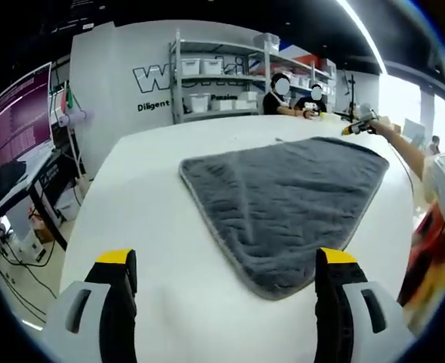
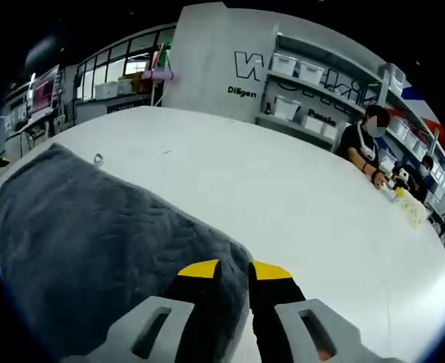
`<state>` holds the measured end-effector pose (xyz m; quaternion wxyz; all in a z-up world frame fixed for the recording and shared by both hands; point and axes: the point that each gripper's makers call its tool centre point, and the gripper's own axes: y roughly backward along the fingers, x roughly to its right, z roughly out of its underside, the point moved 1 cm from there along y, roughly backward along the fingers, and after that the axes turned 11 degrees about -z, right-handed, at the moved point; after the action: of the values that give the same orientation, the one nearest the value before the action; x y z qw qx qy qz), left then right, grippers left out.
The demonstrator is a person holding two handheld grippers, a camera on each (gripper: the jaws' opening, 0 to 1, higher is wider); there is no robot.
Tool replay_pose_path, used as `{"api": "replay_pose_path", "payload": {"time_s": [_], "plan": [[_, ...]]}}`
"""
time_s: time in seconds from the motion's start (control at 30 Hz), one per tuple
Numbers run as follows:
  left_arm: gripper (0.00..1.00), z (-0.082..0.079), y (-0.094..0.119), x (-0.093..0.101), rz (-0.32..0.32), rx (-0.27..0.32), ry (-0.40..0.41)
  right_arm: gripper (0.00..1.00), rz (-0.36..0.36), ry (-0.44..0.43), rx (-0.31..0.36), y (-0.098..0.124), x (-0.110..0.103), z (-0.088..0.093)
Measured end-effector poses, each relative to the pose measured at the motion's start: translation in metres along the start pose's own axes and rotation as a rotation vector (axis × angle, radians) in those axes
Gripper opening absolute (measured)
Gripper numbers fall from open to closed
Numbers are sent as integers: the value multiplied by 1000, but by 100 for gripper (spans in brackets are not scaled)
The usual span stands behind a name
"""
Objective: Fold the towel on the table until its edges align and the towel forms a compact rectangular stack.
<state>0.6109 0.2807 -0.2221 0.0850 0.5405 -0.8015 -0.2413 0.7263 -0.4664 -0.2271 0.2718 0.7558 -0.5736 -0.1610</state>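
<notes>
Left gripper view shows the whole grey towel (image 1: 282, 204) spread flat on the white table (image 1: 146, 219), one corner reaching toward the near edge between this gripper's jaws. The left gripper (image 1: 226, 265) hovers above that near edge with its yellow-tipped jaws wide apart and nothing between them. At the towel's far right corner the right gripper (image 1: 358, 125) shows small, held by a person's outstretched arm (image 1: 403, 147).

Right gripper view brings that same corner up close: the towel (image 2: 78, 242) covers the left part of the table (image 2: 305, 197), and the right gripper (image 2: 233, 268) has its jaws drawn nearly together over the towel's hemmed edge, pinching it. This view also shows the bare table stretching to its far edge. Beyond the table stand shelves (image 1: 222, 76) with white bins, and two seated people (image 1: 279, 98).
</notes>
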Motion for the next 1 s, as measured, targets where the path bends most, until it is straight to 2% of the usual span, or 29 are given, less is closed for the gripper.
{"api": "replay_pose_path", "payload": {"time_s": [0.47, 0.63, 0.9, 1.0], "plan": [[97, 6, 4, 13, 8, -17, 18, 9, 15, -23, -63, -37, 11, 16], [97, 6, 5, 11, -1, -12, 38, 3, 25, -19, -45, -38, 10, 17], [97, 6, 7, 12, -9, -13, 34, 3, 46, -32, -34, -43, 19, 14], [97, 8, 6, 13, -8, -17, 31, 3, 62, -12, -46, -45, 23, 13]]}}
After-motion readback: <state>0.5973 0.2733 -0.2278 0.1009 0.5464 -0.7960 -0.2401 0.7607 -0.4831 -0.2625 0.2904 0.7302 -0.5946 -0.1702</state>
